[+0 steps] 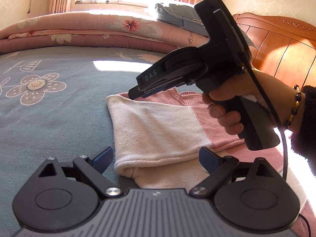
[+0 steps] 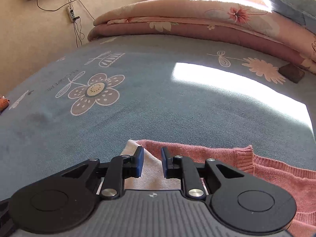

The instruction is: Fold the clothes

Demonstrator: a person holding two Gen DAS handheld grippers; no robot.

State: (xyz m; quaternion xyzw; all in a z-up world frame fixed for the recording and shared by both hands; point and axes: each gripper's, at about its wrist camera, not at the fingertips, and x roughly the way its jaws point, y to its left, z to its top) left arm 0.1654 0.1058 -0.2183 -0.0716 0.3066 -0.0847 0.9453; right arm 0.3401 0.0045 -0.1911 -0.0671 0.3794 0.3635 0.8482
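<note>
Fingers first: our left gripper [image 1: 156, 158] stands wide open, its blue pads [image 1: 103, 156] well apart at either side of the near folded edge of the pink and cream knitted sweater [image 1: 158, 126], pressing on nothing. Our right gripper [image 2: 151, 163] has its blue pads [image 2: 139, 164] parted by only a narrow gap, and in its own view we see no cloth pinched between them; the cream part of the sweater lies beneath. From the left wrist view this gripper's tips sit at the far edge of the cream panel, at about 12 o'clock from the left gripper; whether they touch the cloth we cannot tell. A hand [image 1: 225, 108] with a beaded bracelet [image 1: 294, 106] holds its grey handle.

The sweater lies flat and partly folded on the blue flower-printed bedsheet [image 1: 59, 108]. In the left wrist view its long axis runs from about 6 o'clock near us to about 12 o'clock, with the cream panel folded over the pink body, which spreads toward 3 o'clock. A ribbed pink cuff [image 2: 244, 158] shows at 3 o'clock of the right gripper in its own view.
</note>
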